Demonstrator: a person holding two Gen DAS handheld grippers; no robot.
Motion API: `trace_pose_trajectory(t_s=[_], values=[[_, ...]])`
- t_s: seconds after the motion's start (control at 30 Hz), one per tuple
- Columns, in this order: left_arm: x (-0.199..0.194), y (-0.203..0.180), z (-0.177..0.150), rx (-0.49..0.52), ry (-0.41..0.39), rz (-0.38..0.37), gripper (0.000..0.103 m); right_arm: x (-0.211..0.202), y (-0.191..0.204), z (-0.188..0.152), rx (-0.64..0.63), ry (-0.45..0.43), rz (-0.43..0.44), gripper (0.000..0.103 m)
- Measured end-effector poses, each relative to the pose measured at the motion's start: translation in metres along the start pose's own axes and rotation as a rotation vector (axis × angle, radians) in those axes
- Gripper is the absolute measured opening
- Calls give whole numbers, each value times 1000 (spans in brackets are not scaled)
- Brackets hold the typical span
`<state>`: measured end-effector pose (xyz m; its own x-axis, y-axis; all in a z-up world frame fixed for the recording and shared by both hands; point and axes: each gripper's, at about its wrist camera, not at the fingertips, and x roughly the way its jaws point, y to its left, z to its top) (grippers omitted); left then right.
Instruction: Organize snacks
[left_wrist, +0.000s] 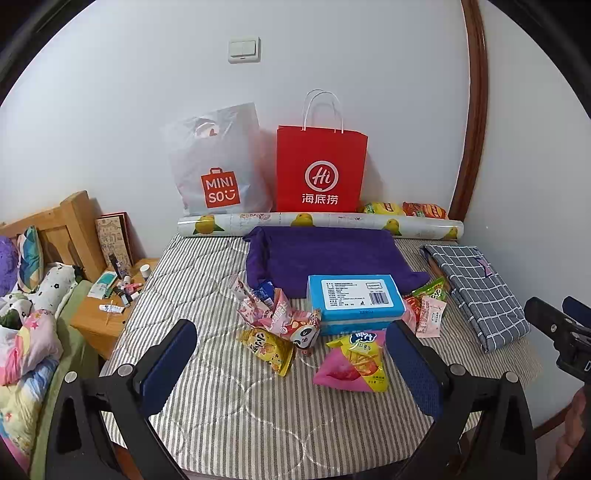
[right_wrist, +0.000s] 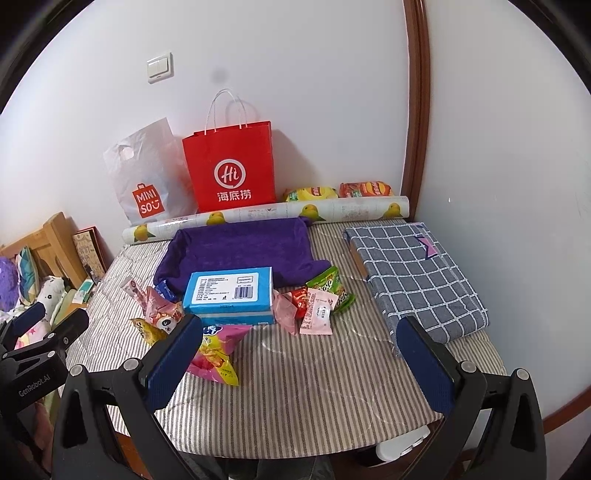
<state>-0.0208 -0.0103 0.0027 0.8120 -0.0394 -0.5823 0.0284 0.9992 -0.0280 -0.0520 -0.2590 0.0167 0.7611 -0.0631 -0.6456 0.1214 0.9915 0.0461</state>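
Observation:
Several snack packets lie on a striped table cover (left_wrist: 221, 406) around a blue box (left_wrist: 354, 301): a pink and yellow chip bag (left_wrist: 354, 363), a yellow packet (left_wrist: 267, 347), pink packets (left_wrist: 277, 312), and red, green and pink packets (right_wrist: 317, 302) to the box's right. The blue box (right_wrist: 231, 295) and the pink chip bag (right_wrist: 216, 354) also show in the right wrist view. My left gripper (left_wrist: 291, 369) is open and empty, hovering in front of the pile. My right gripper (right_wrist: 299, 363) is open and empty over bare cover to the right.
A purple cloth (left_wrist: 325, 258), a lemon-print roll (left_wrist: 317, 221), a red paper bag (left_wrist: 321, 170) and a Miniso bag (left_wrist: 219, 166) stand at the back by the wall. Two chip bags (right_wrist: 340, 192) lie behind the roll. A folded checked cloth (right_wrist: 413, 280) is at right. A bedside stand (left_wrist: 110, 306) is left.

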Motion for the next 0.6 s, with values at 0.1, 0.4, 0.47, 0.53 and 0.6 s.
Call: trace_pose_trajectory(t_s=[0.1, 0.4, 0.47, 0.53, 0.6], values=[[-2, -1, 1, 4, -2, 2, 103, 0, 0, -1, -2, 0, 0, 103], [-5, -2, 1, 11, -6, 6, 103, 0, 3, -2, -8, 0, 4, 103], [-6, -1, 2, 10, -5, 6, 103, 0, 4, -1, -14, -3, 2, 103], [-6, -1, 2, 14, -7, 2, 103, -1, 5, -1, -15, -7, 1, 103], [-5, -2, 3, 15, -5, 4, 103, -1, 6, -1, -13, -10, 3, 103]])
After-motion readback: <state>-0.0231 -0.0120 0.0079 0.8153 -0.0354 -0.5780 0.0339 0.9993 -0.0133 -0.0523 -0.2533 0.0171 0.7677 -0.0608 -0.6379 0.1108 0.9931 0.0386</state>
